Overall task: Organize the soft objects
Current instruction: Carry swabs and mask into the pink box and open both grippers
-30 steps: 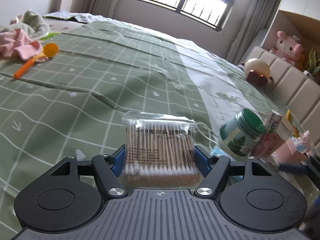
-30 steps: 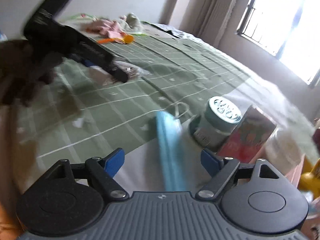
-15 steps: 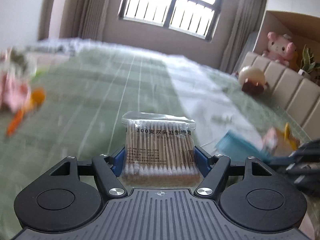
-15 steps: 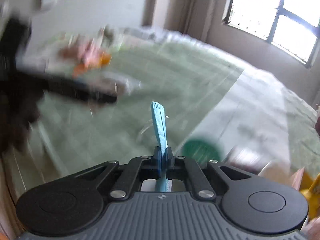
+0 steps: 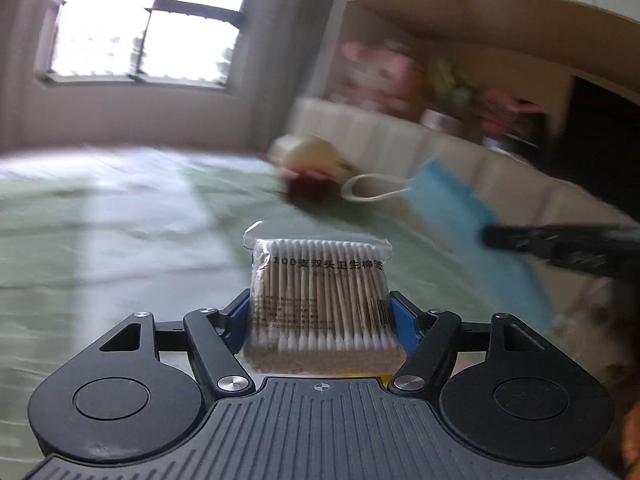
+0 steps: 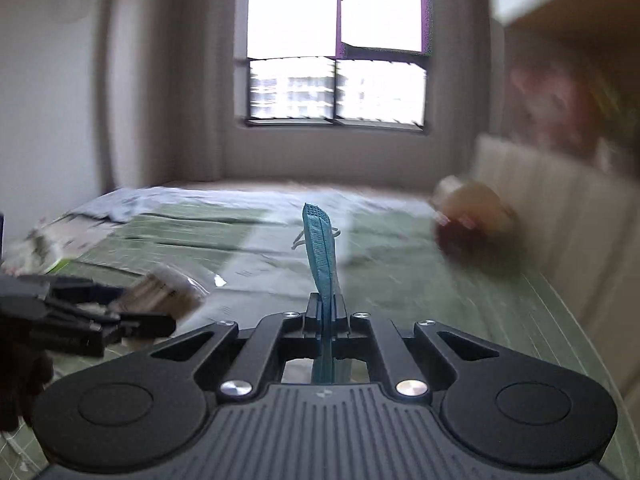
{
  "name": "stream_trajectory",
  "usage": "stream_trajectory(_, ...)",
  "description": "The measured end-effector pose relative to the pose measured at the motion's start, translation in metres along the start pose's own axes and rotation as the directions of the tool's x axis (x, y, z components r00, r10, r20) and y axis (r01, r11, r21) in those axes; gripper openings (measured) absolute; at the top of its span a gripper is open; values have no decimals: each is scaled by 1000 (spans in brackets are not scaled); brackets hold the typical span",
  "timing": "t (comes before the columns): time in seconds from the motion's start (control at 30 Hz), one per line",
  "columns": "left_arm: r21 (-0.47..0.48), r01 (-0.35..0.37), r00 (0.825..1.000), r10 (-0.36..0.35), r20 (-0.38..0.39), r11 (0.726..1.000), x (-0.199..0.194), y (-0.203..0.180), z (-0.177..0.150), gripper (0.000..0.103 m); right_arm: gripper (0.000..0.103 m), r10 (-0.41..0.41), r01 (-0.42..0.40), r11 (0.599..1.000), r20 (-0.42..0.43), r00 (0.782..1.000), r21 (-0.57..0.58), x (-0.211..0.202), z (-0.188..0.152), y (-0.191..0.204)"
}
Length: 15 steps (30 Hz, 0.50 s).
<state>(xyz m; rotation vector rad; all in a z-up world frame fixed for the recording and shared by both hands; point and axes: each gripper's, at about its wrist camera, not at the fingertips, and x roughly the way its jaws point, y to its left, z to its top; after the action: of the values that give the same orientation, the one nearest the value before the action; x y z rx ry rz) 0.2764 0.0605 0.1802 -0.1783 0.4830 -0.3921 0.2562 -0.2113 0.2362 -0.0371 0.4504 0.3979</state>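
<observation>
Clamped in my left gripper [image 5: 322, 316] is the cotton swab packet [image 5: 320, 296], pinched by its sides so it rides flat. My right gripper [image 6: 325, 312] is closed tight on the blue face mask [image 6: 320, 240], edge-on, both lifted clear above the green bedspread [image 6: 180, 236], presumably for carrying elsewhere.

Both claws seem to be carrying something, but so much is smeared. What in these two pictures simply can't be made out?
- Left wrist view: the shelf items behind the headboard are motion-blurred; only pink and green blobs show.
- Left wrist view: small print on the cotton swab pack is too small to read.
- Right wrist view: the face mask is seen edge-on, so its face is hidden.
- Right wrist view: the round object on the bed is blurred beyond naming.
</observation>
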Motion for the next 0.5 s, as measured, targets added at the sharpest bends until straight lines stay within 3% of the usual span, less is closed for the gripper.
stream_trajectory(0.1,-74,110,990,-116,-81,991,58,-28,-20,76,4,-11,20,994,-81,997,108,24,-30,-39)
stream_trajectory(0.17,-92,131,976,-145,-164,987,93,-41,-39,76,4,11,18,980,-145,989,199,47,-53,-58)
stream_trajectory(0.3,4,46,944,-42,-329,999,133,-53,-75,77,4,21,40,971,-253,967,235,92,-96,-61)
stream_trajectory(0.4,64,51,939,-26,-342,997,134,-55,-84,78,4,27,42,976,-308,951,215,112,-111,-50)
stream_trajectory(0.5,64,28,959,-9,-283,998,124,-54,-76,76,4,11,61,982,-372,928,181,128,-117,-44)
